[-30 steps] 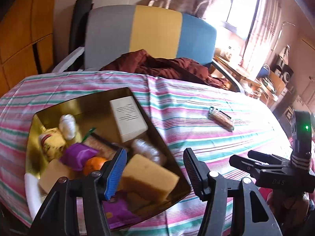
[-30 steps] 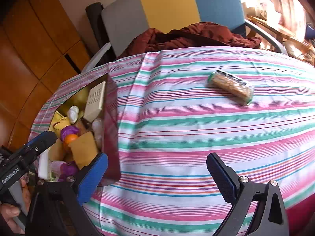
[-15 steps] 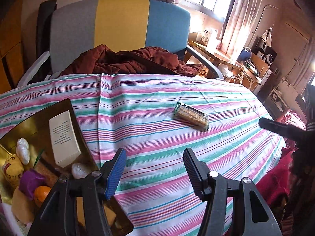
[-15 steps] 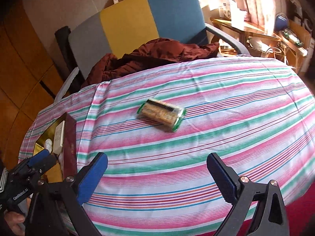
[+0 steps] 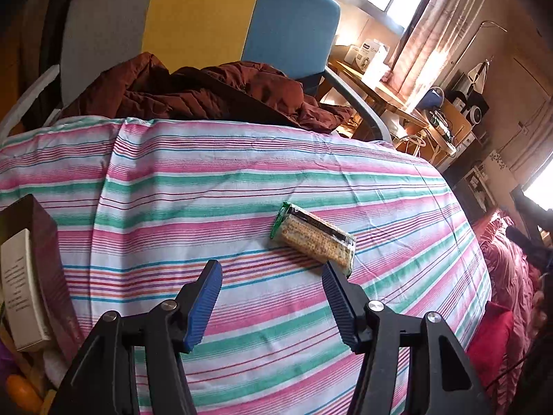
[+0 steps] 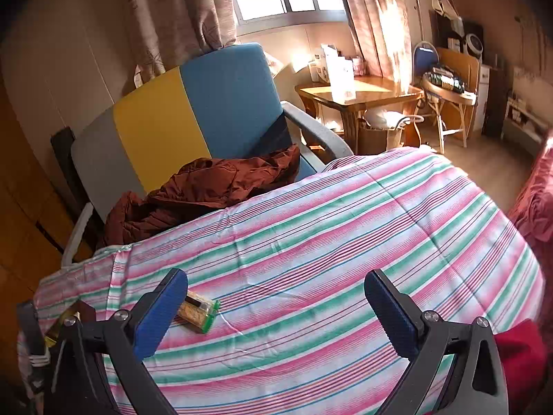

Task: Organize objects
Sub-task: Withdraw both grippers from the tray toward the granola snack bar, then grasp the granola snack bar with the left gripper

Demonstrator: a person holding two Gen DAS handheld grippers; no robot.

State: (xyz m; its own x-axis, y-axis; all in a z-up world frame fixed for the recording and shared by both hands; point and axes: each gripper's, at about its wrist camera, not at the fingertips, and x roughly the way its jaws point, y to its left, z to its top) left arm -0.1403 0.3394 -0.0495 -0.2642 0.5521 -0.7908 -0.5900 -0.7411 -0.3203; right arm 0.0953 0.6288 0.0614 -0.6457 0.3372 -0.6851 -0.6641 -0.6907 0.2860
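Two grippers are in view, and both stand with jaws apart, holding nothing. The left gripper (image 5: pixel 271 283) hovers low over the striped pink, green and white tablecloth (image 5: pixel 207 186). Its blue ribbed pads (image 5: pixel 204 304) frame bare cloth only.

Target item: one rectangular cracker packet in clear film with green ends (image 5: pixel 314 238). It lies flat on the tablecloth, apart from every other object. In the left wrist view it sits at roughly 1 o'clock from the jaw midpoint, just beyond the right fingertip, whose tip overlaps the packet's near end in the picture; contact cannot be confirmed. The packet's long axis runs diagonally, from 10 o'clock down to 4 o'clock, so it is neither in line with the jaw opening nor square to it.

The right gripper (image 6: pixel 276 288) points across open cloth. In its view the packet (image 6: pixel 197 311) lies at about 9 o'clock, partly hidden behind the left pad (image 6: pixel 160 311), outside the jaw gap.

Judgement: the left gripper is the nearer and better placed. The coming move probably calls for a short shift toward 1 o'clock and a wrist rotation so the pads close across the packet's short width.

At 9 o'clock in the left view, a dark, gold-lined open box (image 5: pixel 43 242) holds a white carton (image 5: pixel 20 290) and other items. It is the likely destination.
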